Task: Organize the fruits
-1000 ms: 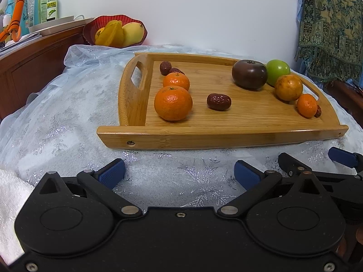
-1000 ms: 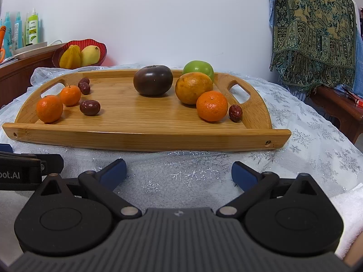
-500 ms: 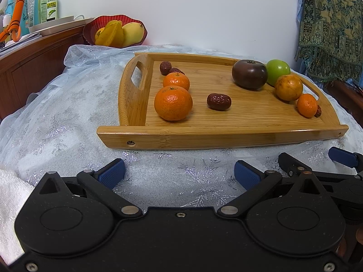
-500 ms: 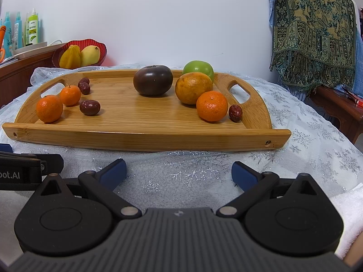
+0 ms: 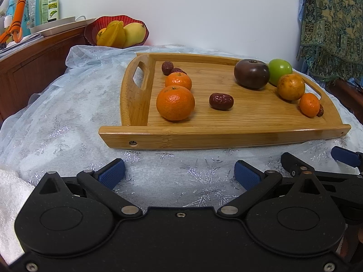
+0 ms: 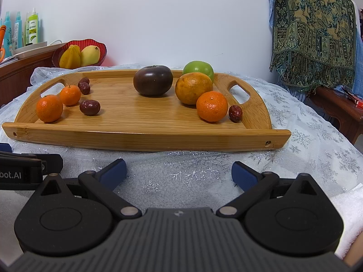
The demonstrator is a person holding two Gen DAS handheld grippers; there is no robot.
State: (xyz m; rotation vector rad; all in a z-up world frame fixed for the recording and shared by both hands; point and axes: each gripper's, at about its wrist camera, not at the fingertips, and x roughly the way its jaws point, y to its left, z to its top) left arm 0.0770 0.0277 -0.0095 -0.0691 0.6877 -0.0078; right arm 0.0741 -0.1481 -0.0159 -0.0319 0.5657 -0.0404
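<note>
While both grippers sit low in front of the tray, nothing is gripped.

Left wrist view: left gripper [image 5: 179, 172] has its blue pads [image 5: 112, 173] spread wide, empty, over the snowflake-print tablecloth [image 5: 68, 113], short of the bamboo tray [image 5: 226, 136]. On the tray's left end: big mandarin [image 5: 175, 102] nearest, smaller mandarin [image 5: 178, 81] just behind it, two red dates [image 5: 167, 67] at the back corner, touching each other. Single date [image 5: 221, 101] lies apart, toward mid-tray. Right end: dark purple-brown round fruit [image 5: 251, 73], green fruit [image 5: 280, 72] just beside it at the back, dull yellow-orange citrus [image 5: 291, 87] in front of that, small mandarin [image 5: 309, 104] nearer w/ another date [image 5: 320, 111] peeking out behind it. Right gripper [image 5: 317, 158] shows at the right edge, fingers apart. Red bowl [image 5: 136, 26] w/ starfruit & a yellow mango-like fruit sits past the table by the wall; bottles [image 5: 52, 2] on the wooden cabinet at left.

Right wrist view: right gripper [image 6: 179, 173] also wide open, holding nothing, above the cloth & near the tray's [image 6: 145, 140] front rim. Dark fruit [image 6: 153, 80] mid-back; citrus [image 6: 194, 88] touching or nearly touching the mandarin [image 6: 212, 106] in front; date [image 6: 235, 113] just right of that; green fruit [image 6: 198, 69] partly hidden behind. Two mandarins [image 6: 49, 108] & three dates [image 6: 89, 107] on the far left. Patterned shawl [image 6: 313, 34] hangs at right.
</note>
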